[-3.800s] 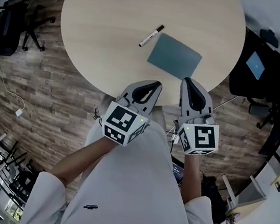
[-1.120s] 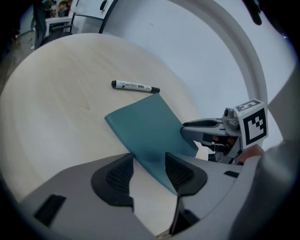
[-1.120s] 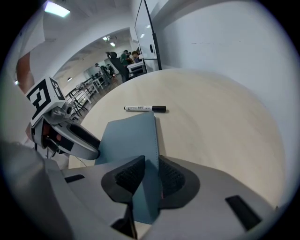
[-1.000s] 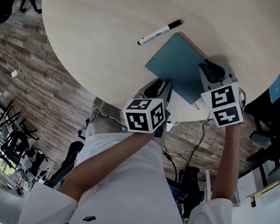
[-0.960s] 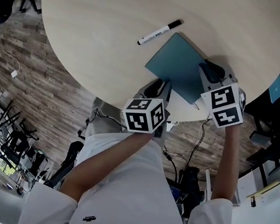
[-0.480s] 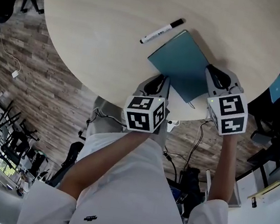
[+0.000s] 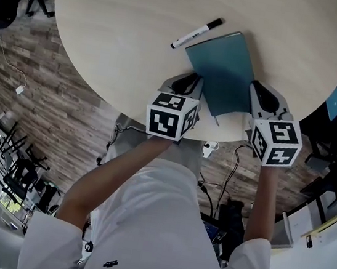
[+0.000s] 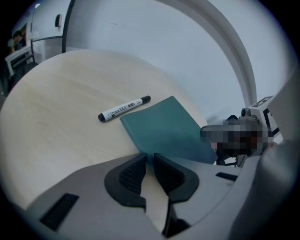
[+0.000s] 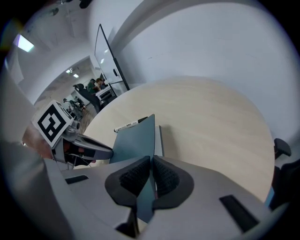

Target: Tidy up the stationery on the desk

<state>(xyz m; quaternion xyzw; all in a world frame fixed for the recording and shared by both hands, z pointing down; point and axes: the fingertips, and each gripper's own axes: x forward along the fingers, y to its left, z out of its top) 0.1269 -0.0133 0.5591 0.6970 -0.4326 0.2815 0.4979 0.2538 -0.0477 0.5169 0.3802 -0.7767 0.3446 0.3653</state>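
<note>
Gripping from opposite sides, the left gripper (image 8: 149, 158) and the right gripper (image 9: 151, 161) share one load — a teal notebook (image 7: 223, 70). Left jaws: these have just been closing and now stand nearly together, with the notebook's near left corner pinched between the tips of the ribbed pads. Right jaws: these too have just been closing and are clenched on the notebook's near right edge. In the right gripper view the cover runs edge-on straight out from between the pads, and a pale page block shows just to the right of it. From the head view the notebook spans the gap between the two sets of jaws. Its near end sits close to the rim of the round, pale wood table (image 7: 121, 25), and its far end lies over the tabletop ahead of the jaws. Whether its underside rests on the table cannot be told. A white marker (image 7: 196, 33) with a black cap lies flat on the table beyond the left jaws, just beside the notebook's far left edge and roughly parallel to it. The left gripper view shows a thin strip of bare table between the two. The marker is well clear of both sets of jaws — neither pad is near it. Both grippers slant downward toward the tabletop. Below the table's rim, on the left gripper's side, a wood-plank floor (image 7: 42, 101) is visible.
</note>
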